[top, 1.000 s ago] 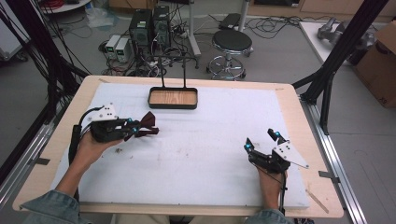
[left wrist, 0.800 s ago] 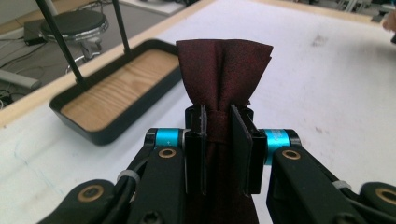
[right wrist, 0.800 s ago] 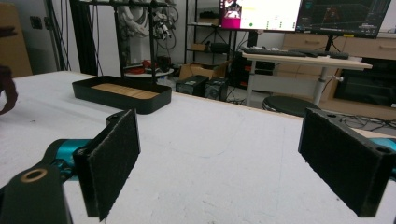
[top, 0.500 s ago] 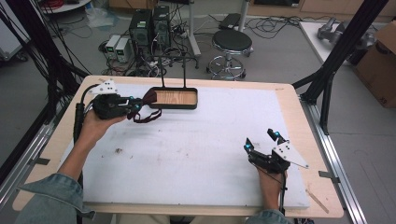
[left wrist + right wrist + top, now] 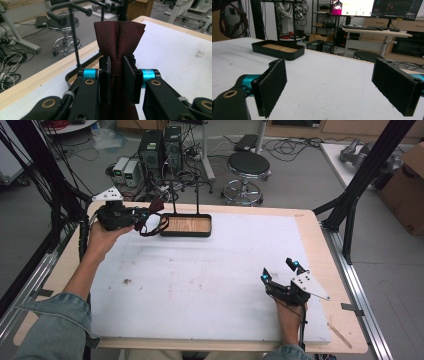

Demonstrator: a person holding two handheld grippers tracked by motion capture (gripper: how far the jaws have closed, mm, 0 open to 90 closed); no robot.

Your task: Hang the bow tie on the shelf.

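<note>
Clenching only the knot of the dark red fabric bow tie [image 5: 117, 47] beside the black wood-floored stand tray [image 5: 186, 225], the left tool [image 5: 145, 216] risks snagging its dangling strap on the uprights, while the right tool [image 5: 280, 270] rests released on the bench [image 5: 200, 285].

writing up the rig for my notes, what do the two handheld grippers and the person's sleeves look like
Both grippers are black, with cyan-blue collars at the base of flat rectangular black padded jaws. The left gripper and right gripper each carry a pale grey three-cornered plate on top. Brass-coloured rivets mark the jaw linkages. A black cable trails from each along the forearm. The sleeves are blue denim.
</note>
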